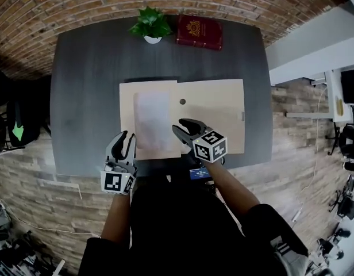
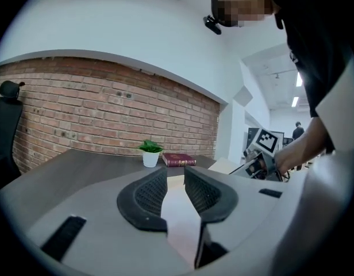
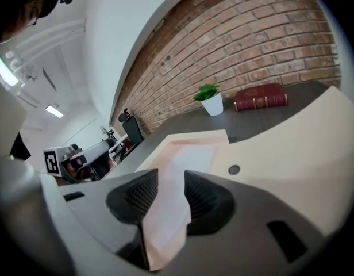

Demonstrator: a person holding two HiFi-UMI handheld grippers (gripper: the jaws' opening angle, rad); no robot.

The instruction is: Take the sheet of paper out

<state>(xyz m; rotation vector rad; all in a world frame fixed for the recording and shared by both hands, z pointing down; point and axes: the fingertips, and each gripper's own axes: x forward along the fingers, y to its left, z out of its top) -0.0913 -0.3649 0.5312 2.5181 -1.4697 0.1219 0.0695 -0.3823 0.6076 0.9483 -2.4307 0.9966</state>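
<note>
A pale sheet of paper lies on the left end of a beige envelope with a round button. My left gripper sits at the sheet's near left edge. In the left gripper view its jaws are shut with the sheet running between them. My right gripper is at the sheet's near right edge. Seen from the right gripper view, it is shut on the sheet, whose near end curls up. The envelope lies to the right.
A dark grey table carries a small potted plant and a red book at its far edge, before a brick wall. The table's near edge runs just behind both grippers. An office chair stands at the left.
</note>
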